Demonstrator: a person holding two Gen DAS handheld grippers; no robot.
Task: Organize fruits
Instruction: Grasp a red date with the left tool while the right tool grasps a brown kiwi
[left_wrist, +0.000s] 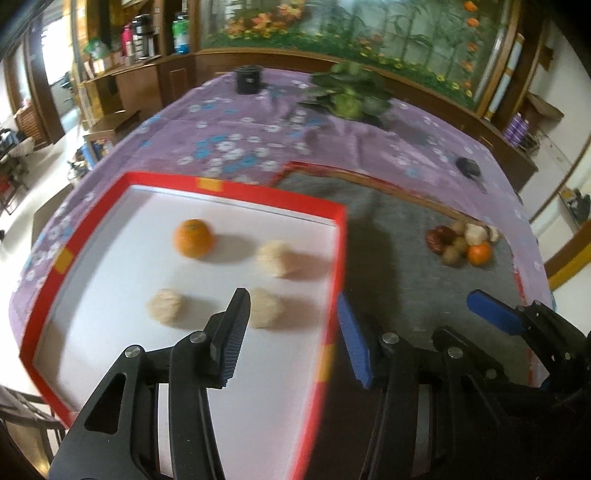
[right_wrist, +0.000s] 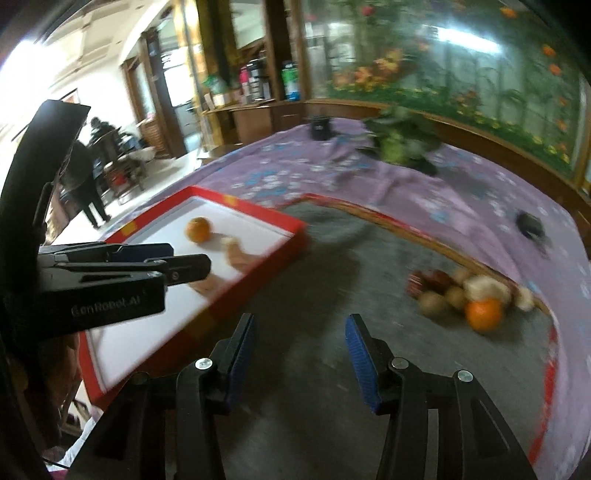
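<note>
Task looks partway done. The red box w/ white floor already has four fruits spread out in it: one orange at the far end and three pale round fruits, spaced apart in rough rows. Plenty of bare white floor left in that box.

Still to go: a heap of fruit sits bunched together on the grey mat, ahead and to the right of the right claw. In that heap I can make out a second orange, some dark red pieces, several tan/pale round ones; exact count hard to tell, pics are blurred. So I'd judge roughly half moved, half left.

Left claw: jaws apart about midway, nothing between the pads, touching nothing. It hangs over the box's near-right edge, the nearest pale fruit just past its left finger.

Right claw: also about half open, empty, hovering over bare mat, not touching it. Box lies off to its left, heap well ahead-right.

Both claws empty, so I reckon next comes a reach to the heap on the counter.
</note>
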